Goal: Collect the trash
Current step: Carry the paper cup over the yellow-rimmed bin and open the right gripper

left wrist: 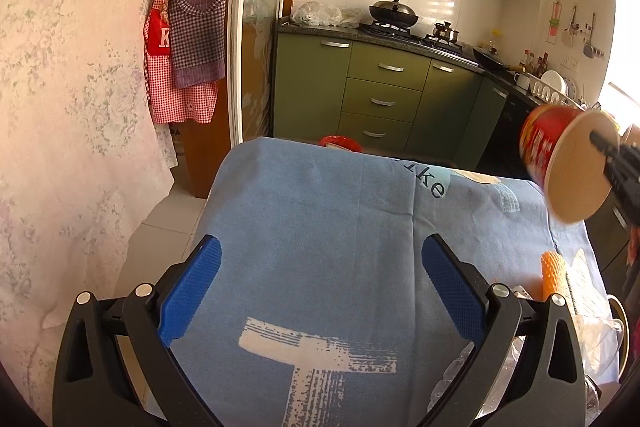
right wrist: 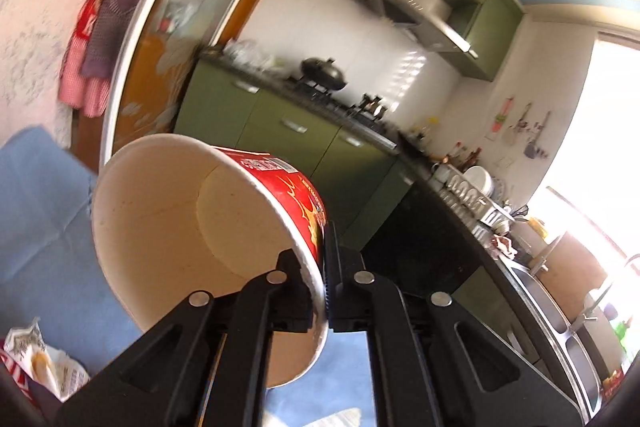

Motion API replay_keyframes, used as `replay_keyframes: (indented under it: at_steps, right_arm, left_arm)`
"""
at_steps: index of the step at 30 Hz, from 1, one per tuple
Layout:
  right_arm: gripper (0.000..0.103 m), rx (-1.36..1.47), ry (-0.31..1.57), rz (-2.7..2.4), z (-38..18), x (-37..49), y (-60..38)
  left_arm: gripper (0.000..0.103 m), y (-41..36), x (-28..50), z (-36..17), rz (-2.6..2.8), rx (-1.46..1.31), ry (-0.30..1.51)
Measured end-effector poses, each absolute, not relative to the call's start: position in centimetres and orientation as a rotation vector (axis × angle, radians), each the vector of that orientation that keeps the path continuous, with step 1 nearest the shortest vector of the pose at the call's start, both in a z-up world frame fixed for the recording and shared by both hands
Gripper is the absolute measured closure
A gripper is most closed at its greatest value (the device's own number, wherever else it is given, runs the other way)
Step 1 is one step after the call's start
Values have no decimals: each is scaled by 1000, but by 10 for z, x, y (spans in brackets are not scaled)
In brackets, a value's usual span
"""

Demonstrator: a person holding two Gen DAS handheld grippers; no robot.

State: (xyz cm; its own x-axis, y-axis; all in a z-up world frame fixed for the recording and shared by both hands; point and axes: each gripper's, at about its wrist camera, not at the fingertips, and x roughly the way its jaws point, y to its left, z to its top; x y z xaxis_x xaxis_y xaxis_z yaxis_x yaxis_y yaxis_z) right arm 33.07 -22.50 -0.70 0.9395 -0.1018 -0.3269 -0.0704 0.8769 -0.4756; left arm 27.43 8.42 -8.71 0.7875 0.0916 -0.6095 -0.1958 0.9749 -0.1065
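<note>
A red paper noodle cup (right wrist: 168, 227), empty and lying on its side in the air, is pinched by its rim in my right gripper (right wrist: 320, 267), which is shut on it. In the left wrist view the same cup (left wrist: 560, 163) hangs over the table's far right edge with the right gripper's black fingers (left wrist: 618, 163) on its rim. My left gripper (left wrist: 320, 267) stands open low over the blue tablecloth (left wrist: 320, 211), with nothing between its blue pads (left wrist: 192, 287). An orange foam net (left wrist: 554, 275) and clear plastic wrappers (left wrist: 600, 339) lie at the right.
A red bin (left wrist: 340, 143) shows just past the table's far edge. A crumpled printed wrapper (right wrist: 44, 363) lies on the cloth at lower left of the right wrist view. Green kitchen cabinets (left wrist: 380, 87), a stove with a wok (left wrist: 394, 11) and a sink (right wrist: 560, 327) lie beyond.
</note>
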Motion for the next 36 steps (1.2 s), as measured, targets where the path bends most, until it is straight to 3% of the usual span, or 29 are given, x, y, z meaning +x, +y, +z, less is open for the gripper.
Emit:
replay_keyframes:
  at_steps: [7, 11, 17, 24, 29, 32, 34, 36]
  right_arm:
    - [99, -220, 549, 49, 35, 331, -297]
    - [99, -10, 787, 64, 41, 316, -382]
    - [98, 160, 982, -93, 36, 257, -510]
    - [94, 364, 1230, -257, -39, 211, -625]
    - [94, 421, 1362, -273, -111, 223, -639]
    - [86, 460, 1396, -255, -143, 232, -642]
    - [58, 475, 1397, -264, -154, 235, -642]
    - [57, 457, 1382, -277, -155, 239, -639]
  left_arm:
    - [4, 87, 265, -77, 132, -189, 609]
    - [4, 86, 257, -67, 106, -205, 578]
    - [4, 74, 247, -57, 66, -186, 551]
    - [4, 53, 233, -43, 27, -136, 506]
    - [4, 41, 228, -39, 4, -115, 495]
    - [4, 39, 227, -36, -1, -105, 488]
    - [4, 37, 226, -36, -4, -106, 490]
    - [4, 37, 227, -36, -8, -105, 495]
